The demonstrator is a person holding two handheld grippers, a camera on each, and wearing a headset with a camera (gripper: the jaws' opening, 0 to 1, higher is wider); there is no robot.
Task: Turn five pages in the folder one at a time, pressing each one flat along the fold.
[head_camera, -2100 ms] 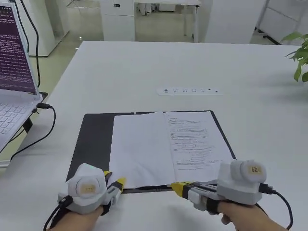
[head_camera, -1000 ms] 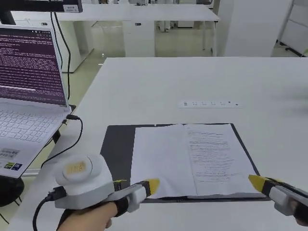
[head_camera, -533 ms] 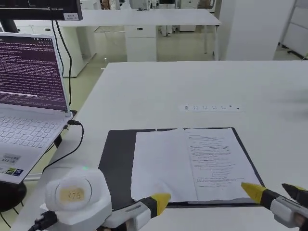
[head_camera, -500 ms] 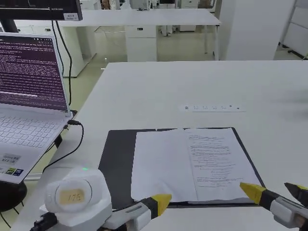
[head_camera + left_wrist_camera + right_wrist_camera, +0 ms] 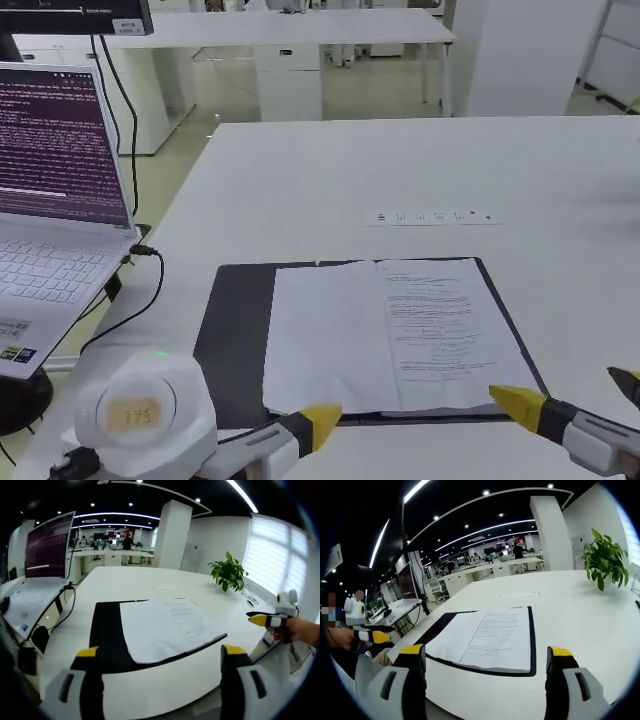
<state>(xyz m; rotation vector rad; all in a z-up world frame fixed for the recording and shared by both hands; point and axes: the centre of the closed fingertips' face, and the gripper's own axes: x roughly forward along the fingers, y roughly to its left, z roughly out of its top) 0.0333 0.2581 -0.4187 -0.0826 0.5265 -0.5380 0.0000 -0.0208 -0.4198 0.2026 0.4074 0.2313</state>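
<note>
The black folder [image 5: 232, 330] lies open on the white table, a blank white page [image 5: 325, 335] on its left and a printed page [image 5: 445, 325] on its right, both flat. My left gripper [image 5: 160, 652] is open and holds nothing, hovering before the folder's [image 5: 107, 640] near left corner; its yellow fingertip [image 5: 320, 420] reaches the front edge. To the right, my right gripper [image 5: 572, 395] hangs just off the near right corner, apart from the paper. Its jaws [image 5: 485, 651] are spread wide around nothing, with the folder [image 5: 532, 645] ahead of them.
An open laptop [image 5: 50, 200] stands at the left with a black cable [image 5: 140, 290] running toward the folder. A white power strip [image 5: 430, 216] lies beyond the folder. A potted plant [image 5: 605, 555] stands at the table's far right. Bare table surrounds the folder.
Both grippers have gone from shut at the folder's front edge to open and spread apart, the right one moving out to the right corner. The pages have not moved.
</note>
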